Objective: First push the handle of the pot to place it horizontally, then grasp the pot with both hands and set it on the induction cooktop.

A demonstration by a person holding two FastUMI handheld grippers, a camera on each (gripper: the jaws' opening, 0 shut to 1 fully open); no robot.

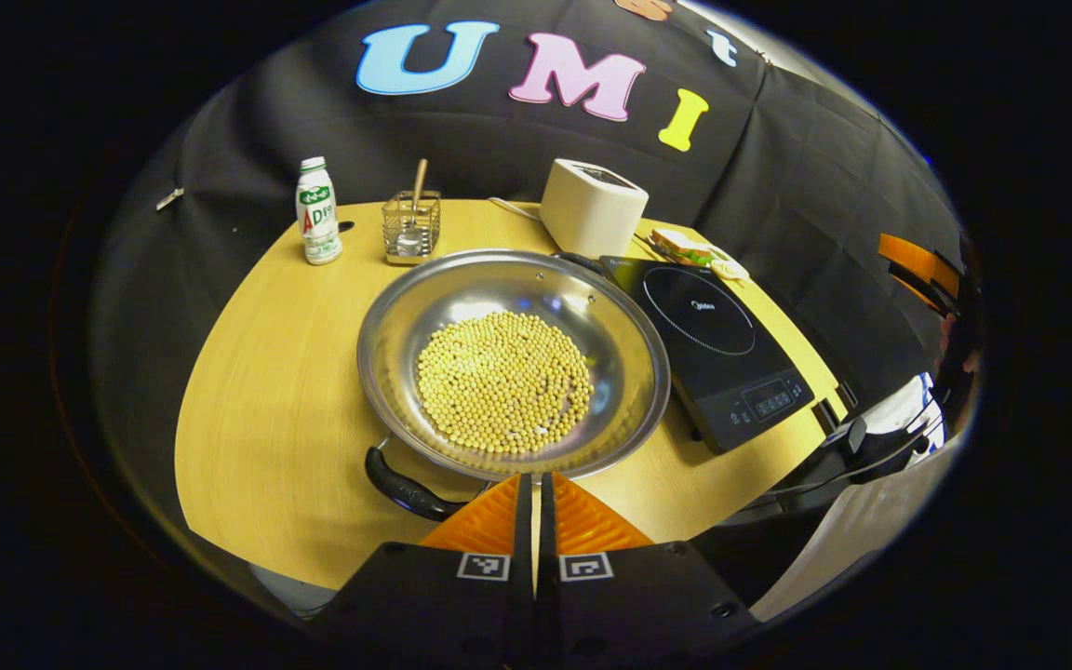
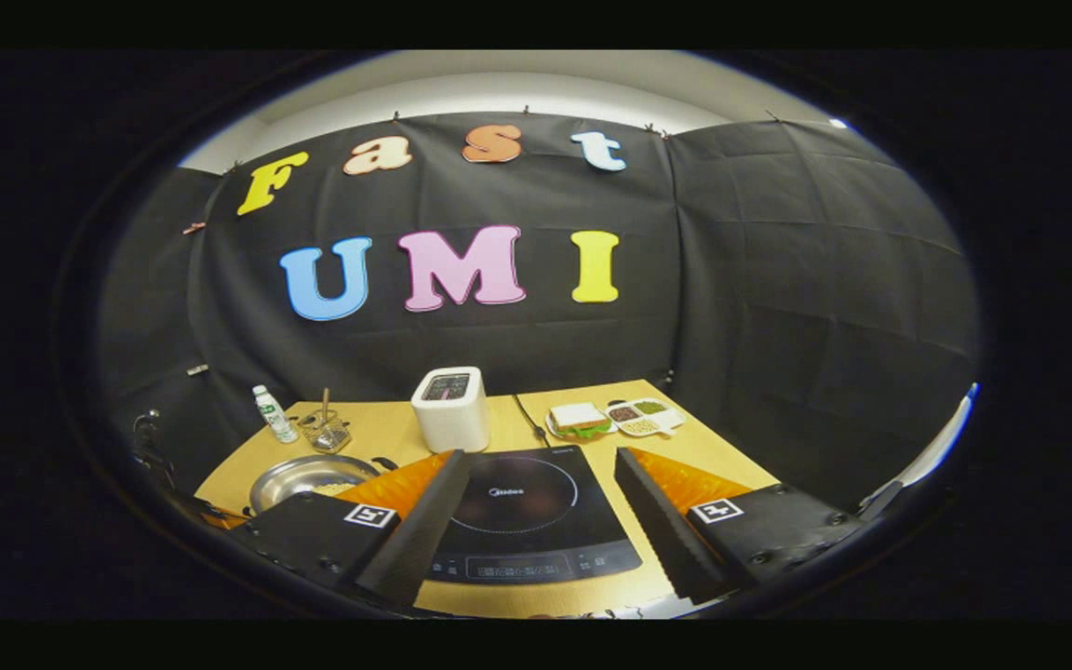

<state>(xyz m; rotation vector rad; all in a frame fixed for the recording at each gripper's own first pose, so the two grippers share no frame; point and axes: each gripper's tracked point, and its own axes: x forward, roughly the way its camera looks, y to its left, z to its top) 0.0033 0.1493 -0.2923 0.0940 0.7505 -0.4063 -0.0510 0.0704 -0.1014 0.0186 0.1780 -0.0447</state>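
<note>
The left tongs (image 1: 533,493) are clenched with nothing between them, just short of the pot (image 1: 513,363) beside its near handle (image 1: 406,489). The right tongs (image 2: 536,484) hang released above the induction cooktop (image 2: 527,512). The pot sits on the counter (image 1: 266,372) just beside the cooktop, so the lift, and probably the handle push, remain.

Open tabletop (image 1: 266,391) left of the pot (image 1: 513,363) — easy passage there. On the right the cooktop (image 1: 713,349) sits just beside the rim, perhaps touching. Toaster (image 1: 592,207), bottle (image 1: 317,212) and wire basket (image 1: 411,228) crowd the back edge.
</note>
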